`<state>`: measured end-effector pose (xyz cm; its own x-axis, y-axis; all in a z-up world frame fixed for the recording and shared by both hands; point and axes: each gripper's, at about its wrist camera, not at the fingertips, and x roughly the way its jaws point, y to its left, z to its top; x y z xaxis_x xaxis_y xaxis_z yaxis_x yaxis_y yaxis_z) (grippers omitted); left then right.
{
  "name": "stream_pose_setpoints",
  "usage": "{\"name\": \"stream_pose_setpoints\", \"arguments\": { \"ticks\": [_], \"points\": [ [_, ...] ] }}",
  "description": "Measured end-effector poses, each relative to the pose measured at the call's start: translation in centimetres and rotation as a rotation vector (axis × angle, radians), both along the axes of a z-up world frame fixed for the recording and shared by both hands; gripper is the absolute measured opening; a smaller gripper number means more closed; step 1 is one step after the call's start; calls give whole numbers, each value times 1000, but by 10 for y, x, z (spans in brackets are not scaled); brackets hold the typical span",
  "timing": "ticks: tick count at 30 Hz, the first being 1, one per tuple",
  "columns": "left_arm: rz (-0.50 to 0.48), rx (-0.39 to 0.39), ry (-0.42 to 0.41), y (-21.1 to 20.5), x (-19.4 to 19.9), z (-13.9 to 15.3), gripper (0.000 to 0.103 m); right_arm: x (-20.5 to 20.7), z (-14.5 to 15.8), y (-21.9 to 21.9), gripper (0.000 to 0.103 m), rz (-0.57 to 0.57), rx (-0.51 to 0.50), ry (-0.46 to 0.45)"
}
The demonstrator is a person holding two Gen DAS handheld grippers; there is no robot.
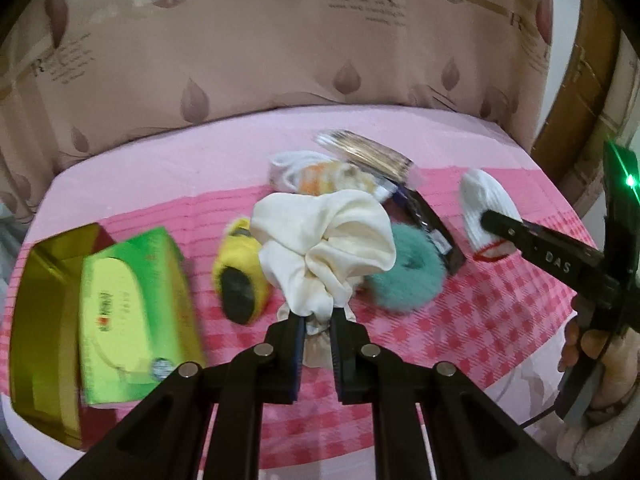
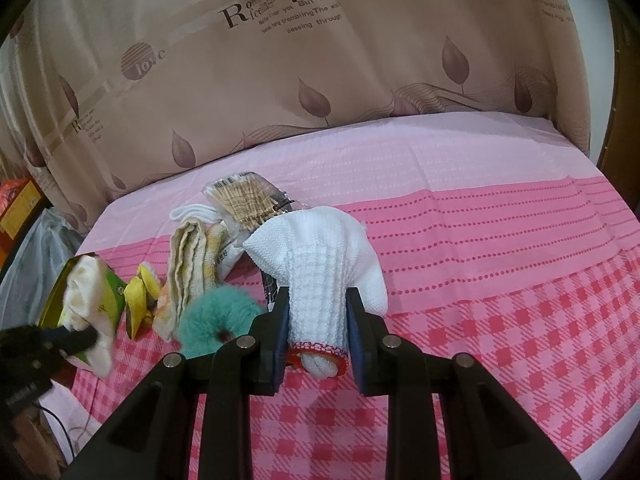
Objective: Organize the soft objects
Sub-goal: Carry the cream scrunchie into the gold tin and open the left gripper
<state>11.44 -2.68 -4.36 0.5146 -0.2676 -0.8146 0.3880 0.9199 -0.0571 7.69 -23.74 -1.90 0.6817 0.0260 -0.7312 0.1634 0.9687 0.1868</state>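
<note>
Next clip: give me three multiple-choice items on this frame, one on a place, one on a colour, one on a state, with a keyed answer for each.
1. Where does the green box lie relative to the fluffy scrunchie in the left wrist view?
A. Left of it
B. Right of it
C. On top of it

2. What colour is the fluffy scrunchie?
A. Yellow
B. Teal
C. Black

3. What is the right gripper doing?
A. Hanging open
B. Shut on nothing
C. Clamping the white knit glove

Answers:
1 A, the box sits at the cloth's left side.
2 B, its fur is teal.
3 C, the glove's cuff is pinched between both fingers.
</note>
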Motion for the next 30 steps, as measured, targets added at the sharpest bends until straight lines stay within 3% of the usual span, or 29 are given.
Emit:
{"name": "stream_pose_setpoints", "arguments": {
  "ticks": [9,17,24,30],
  "points": [
    [139,41,-64,67,17,24,11,1,0,4,23,0,-16,3],
    [316,75,-77,147,31,27,11,1,-2,9,23,0,-38,6],
    [459,103,-36,213,39,12,11,0,-4,10,23,-4,-54,8],
    [516,135,2,250,40,-10,11,-1,-4,12,23,-12,-75,6]
  ]
}}
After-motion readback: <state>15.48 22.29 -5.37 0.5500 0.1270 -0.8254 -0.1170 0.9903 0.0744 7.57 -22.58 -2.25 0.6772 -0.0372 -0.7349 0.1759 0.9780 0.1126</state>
